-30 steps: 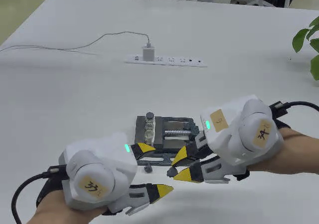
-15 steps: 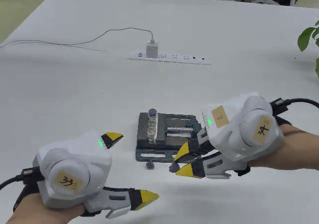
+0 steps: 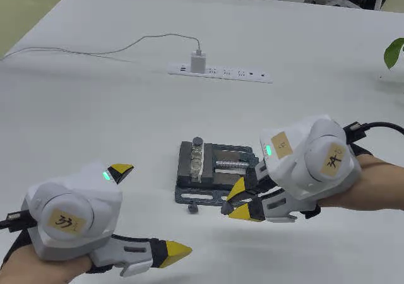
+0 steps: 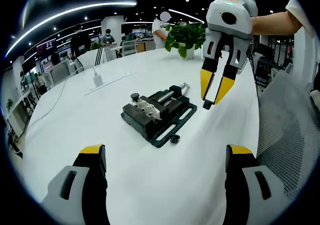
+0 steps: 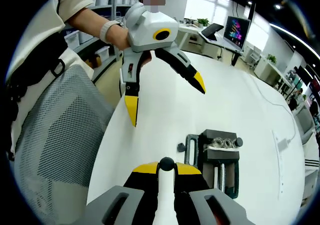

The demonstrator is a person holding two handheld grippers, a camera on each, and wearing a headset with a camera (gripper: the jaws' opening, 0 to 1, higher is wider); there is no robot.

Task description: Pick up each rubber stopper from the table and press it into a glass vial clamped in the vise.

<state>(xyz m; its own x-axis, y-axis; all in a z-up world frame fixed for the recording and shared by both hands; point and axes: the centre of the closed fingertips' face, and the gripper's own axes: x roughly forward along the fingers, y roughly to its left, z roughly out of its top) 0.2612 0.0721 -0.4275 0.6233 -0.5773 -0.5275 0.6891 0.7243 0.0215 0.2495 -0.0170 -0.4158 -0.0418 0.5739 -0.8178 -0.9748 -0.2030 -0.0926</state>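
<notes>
One stopper (image 5: 166,163), pinched in your right gripper (image 3: 228,205), hangs beside the vise (image 3: 218,180), vials (image 3: 197,161) just beyond; your left gripper (image 3: 161,207), jaws spread, lies farther.

The table (image 3: 95,126) is presenting a smooth, matt white surface. The vise (image 3: 185,173) is showing dark matt metal with a bright threaded screw (image 3: 230,165). The glass vials (image 3: 197,164) are glinting clear. The right gripper (image 3: 228,206), shelled in glossy white plastic, is pinching a matt dark rubber stopper (image 5: 166,163).

left gripper (image 3: 148,211): pulled back left and near, off vise (image 3: 218,180), jaws wider
right gripper (image 3: 238,201): closed on stopper (image 5: 166,164), lifted
</notes>
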